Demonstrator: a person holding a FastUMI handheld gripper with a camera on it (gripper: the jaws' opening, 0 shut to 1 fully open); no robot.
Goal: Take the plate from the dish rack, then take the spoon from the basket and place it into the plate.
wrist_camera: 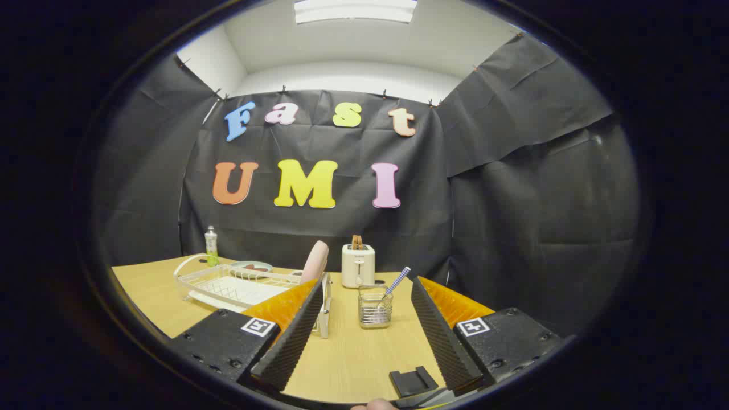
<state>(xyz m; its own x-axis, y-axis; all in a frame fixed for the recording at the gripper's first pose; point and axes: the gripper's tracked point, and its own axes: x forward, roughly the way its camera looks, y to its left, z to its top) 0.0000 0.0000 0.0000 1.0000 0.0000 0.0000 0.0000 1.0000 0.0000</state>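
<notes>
I hold the gripper point(367, 324) with jaws apart, empty. Just ahead between them is the basket point(375, 307) holding the spoon point(397, 282). The plate point(315, 262) stands in the dish rack point(228, 285), far left on the table point(353, 359).

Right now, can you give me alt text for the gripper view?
The tool is open above the wooden table, its fingers framing a basket holding a spoon. A pink plate stands in the dish rack beyond the left finger, beside a toaster.
</notes>
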